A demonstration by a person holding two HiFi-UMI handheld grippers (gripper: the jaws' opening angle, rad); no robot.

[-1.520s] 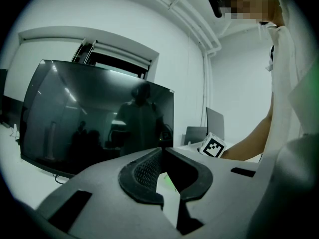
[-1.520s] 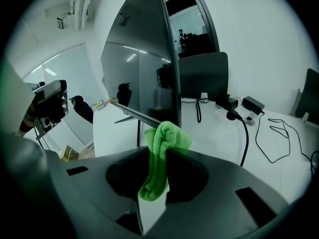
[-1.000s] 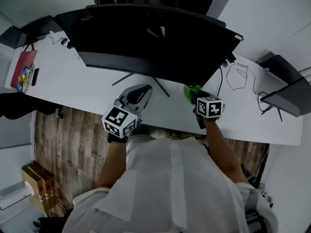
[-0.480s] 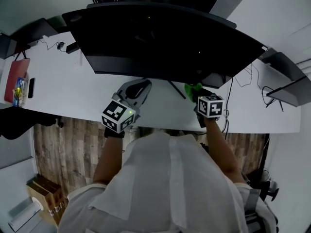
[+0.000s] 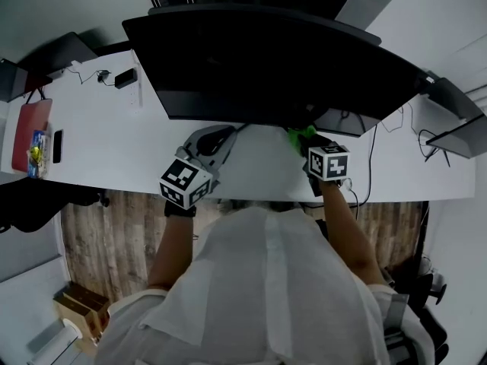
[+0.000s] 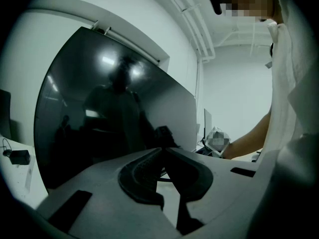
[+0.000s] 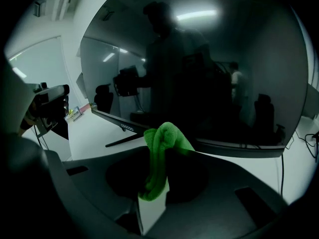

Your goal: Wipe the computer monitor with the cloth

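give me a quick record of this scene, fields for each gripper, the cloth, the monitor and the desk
left gripper: jaws together, nothing between them, pointed at the monitor
right gripper: shut on the cloth
cloth: green, bunched, sticking up out of the jaws, near the monitor's lower edge; contact cannot be told
monitor: wide, curved, screen dark, standing on the desk
desk: white

Two tools, a left tool (image 6: 162, 152) and a right tool (image 7: 160, 156), one cloth (image 7: 164, 136), one monitor (image 5: 266, 59), one desk (image 5: 114, 147).
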